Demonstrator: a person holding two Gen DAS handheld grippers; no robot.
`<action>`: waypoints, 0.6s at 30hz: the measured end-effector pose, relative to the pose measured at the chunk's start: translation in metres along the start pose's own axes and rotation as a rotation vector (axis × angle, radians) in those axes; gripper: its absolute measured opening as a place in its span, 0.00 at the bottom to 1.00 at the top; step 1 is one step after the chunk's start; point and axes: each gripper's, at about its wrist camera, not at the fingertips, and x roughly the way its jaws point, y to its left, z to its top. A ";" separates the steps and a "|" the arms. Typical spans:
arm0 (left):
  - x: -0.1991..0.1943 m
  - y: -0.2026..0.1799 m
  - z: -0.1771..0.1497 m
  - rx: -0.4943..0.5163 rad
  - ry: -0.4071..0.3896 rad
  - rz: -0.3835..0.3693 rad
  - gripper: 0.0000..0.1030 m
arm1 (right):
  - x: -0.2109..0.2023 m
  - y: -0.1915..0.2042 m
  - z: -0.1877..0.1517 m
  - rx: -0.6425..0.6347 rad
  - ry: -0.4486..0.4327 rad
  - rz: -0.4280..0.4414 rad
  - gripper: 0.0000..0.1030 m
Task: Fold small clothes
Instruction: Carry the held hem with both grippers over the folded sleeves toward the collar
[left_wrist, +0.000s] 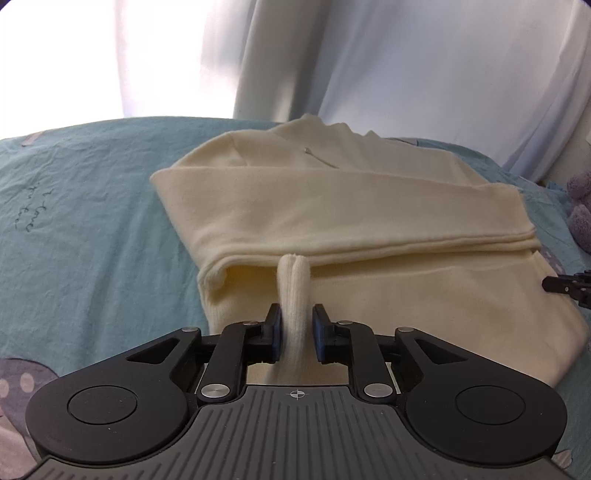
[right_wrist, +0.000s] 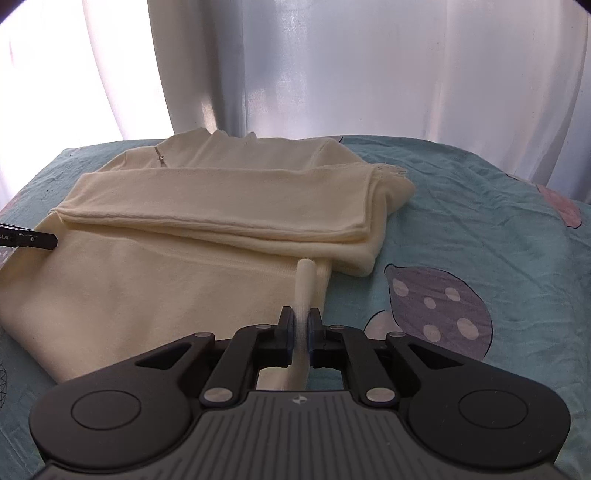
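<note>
Here we pinch the sweater's (left_wrist: 332, 229) near hem on the bed (left_wrist: 92, 221), left gripper (left_wrist: 297, 325) loosely, right gripper (right_wrist: 303, 325) tightly, its length running straight ahead from both.

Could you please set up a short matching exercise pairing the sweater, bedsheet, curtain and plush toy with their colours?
Things:
1. sweater
2. bedsheet
3. curtain
4. plush toy

Colours:
A. teal
B. purple
C. cream
D. white

Pairs: 1-C, 2-A, 3-D, 4-B.
</note>
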 end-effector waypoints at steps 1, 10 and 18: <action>0.001 -0.002 -0.001 0.015 -0.003 0.008 0.23 | 0.001 0.000 0.000 -0.001 0.005 0.000 0.07; -0.027 -0.005 0.005 0.037 -0.071 0.072 0.08 | -0.006 0.015 0.003 -0.077 -0.021 -0.050 0.05; -0.054 0.006 0.072 0.016 -0.284 0.107 0.09 | -0.031 0.008 0.069 -0.057 -0.237 -0.058 0.05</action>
